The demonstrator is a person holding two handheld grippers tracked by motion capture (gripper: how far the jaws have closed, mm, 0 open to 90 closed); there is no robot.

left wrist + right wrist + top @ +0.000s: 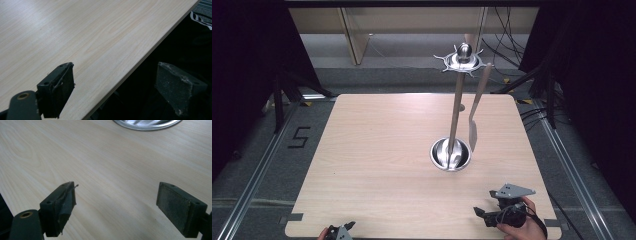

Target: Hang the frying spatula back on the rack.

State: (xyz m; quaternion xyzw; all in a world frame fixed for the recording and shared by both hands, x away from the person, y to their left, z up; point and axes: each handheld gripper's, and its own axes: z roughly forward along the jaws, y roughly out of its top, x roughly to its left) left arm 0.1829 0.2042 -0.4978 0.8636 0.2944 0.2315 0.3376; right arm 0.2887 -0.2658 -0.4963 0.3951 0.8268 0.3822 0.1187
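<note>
At the table's [377, 150] near edge, left gripper [339, 231] sits at the bottom-left w/ jaws wide apart, nothing btwn them; in its own view one jaw is over the wood, the other past the edge. Right gripper [492, 214], held in the right hand [519, 227] near the bottom-right corner, also gapes wide & empty over bare wood. Farther in, right of centre, a steel utensil stand [456, 107] rises from its round base [451, 154]; a spatula [476, 107] hangs from the hook ring [463, 61] up top.
</note>
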